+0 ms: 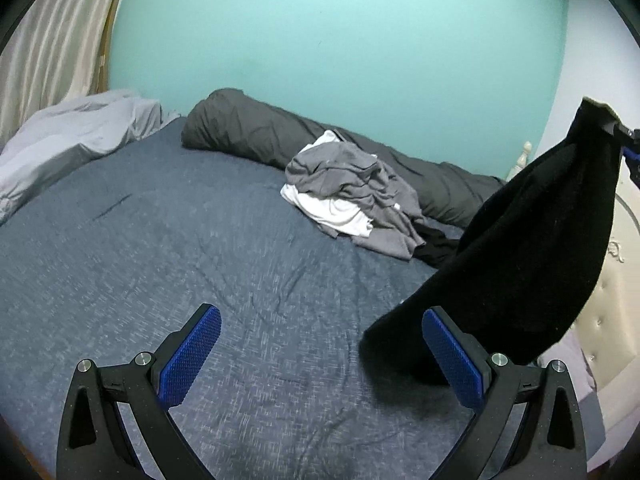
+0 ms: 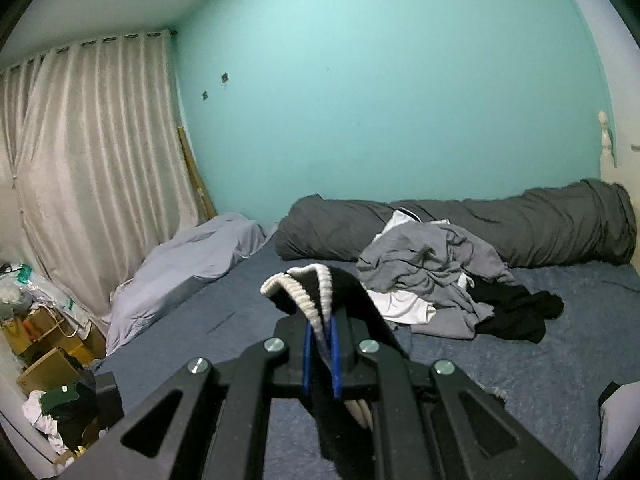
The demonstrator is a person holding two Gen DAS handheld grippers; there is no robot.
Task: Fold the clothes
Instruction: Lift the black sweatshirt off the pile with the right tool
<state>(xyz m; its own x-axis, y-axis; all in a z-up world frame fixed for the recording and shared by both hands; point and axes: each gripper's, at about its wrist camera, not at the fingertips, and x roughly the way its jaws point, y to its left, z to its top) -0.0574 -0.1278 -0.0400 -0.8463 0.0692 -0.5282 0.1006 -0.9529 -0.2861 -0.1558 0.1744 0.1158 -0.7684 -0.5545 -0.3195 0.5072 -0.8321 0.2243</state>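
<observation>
Your right gripper [image 2: 320, 344] was clamped on the black knit garment with a cream ribbed edge [image 2: 316, 292], its blue pads pressed together on the ribbing. In the left wrist view that same garment [image 1: 528, 248] hung from the gripper [image 1: 618, 130] at the upper right as a long dark drape, its lower end reaching down to the blue-grey heathered bedspread [image 1: 200, 240] just beside your left gripper's right finger.

Your left gripper [image 1: 322, 356] was held low over the bedspread with its blue textured fingers [image 1: 192, 360] spread wide apart and nothing between them.

Farther back on the bed lay a crumpled pile of grey and white clothes [image 1: 348, 196], with a dark black piece [image 2: 516, 312] spilling from its right side. The pile rested against a long dark grey rolled duvet [image 1: 244, 128] lying along the turquoise wall [image 1: 320, 40]. A pale lavender pillow [image 1: 68, 132] sat at the far left corner of the bed, beside the cream pleated curtain [image 2: 92, 160]. In the right wrist view, cardboard boxes and loose clutter [image 2: 48, 352] stood on the floor to the left of the bed.
</observation>
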